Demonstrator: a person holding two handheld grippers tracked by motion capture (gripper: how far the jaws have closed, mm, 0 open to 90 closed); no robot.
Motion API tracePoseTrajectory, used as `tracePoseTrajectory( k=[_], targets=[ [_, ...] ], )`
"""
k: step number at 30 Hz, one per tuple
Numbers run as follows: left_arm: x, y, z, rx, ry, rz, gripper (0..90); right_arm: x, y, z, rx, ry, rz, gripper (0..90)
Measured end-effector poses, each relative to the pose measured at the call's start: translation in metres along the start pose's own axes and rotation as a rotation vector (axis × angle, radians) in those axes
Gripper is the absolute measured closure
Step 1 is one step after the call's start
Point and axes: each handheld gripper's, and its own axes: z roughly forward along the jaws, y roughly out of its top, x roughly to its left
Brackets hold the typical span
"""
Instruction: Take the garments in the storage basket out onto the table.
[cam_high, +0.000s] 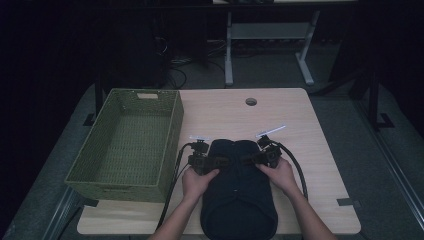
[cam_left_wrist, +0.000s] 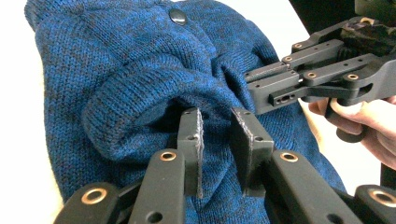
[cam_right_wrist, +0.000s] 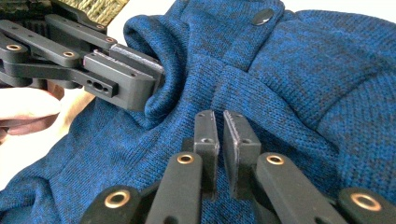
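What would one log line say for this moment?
left claw: on sweater fold | right claw: shut on sweater | basket: beside sweater

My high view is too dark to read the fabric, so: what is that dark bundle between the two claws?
Observer: A blue knit sweater, with a dark button near its top edge.
Operator: Is either side actually gripping it?
Observer: The right claw is shut, and the knit puckers into its tips.
Operator: And the other one?
Observer: The left claw has its pads apart, tips against a rolled fold, with nothing pinched between them.
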Motion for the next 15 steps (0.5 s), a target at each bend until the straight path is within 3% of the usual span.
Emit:
tracePoseTrajectory(
  k=[4, 6, 15],
  targets=[
    [-0.005, 0.0, -0.008, -0.038, -0.016, 0.021, 72.2, 0.002, -0.001, -0.001, 0.007, -0.011, -0.005, 83.8],
    [-0.004, 0.001, -0.014, -0.055, -0.028, 0.01, 72.3, 0.002, -0.002, -0.002, 0.013, -0.015, -0.011, 83.8],
    [-0.002, 0.012, -0.031, -0.121, -0.013, 0.0, 72.1, 0.001, -0.01, -0.011, 0.015, 0.004, -0.007, 81.0]
  ],
)
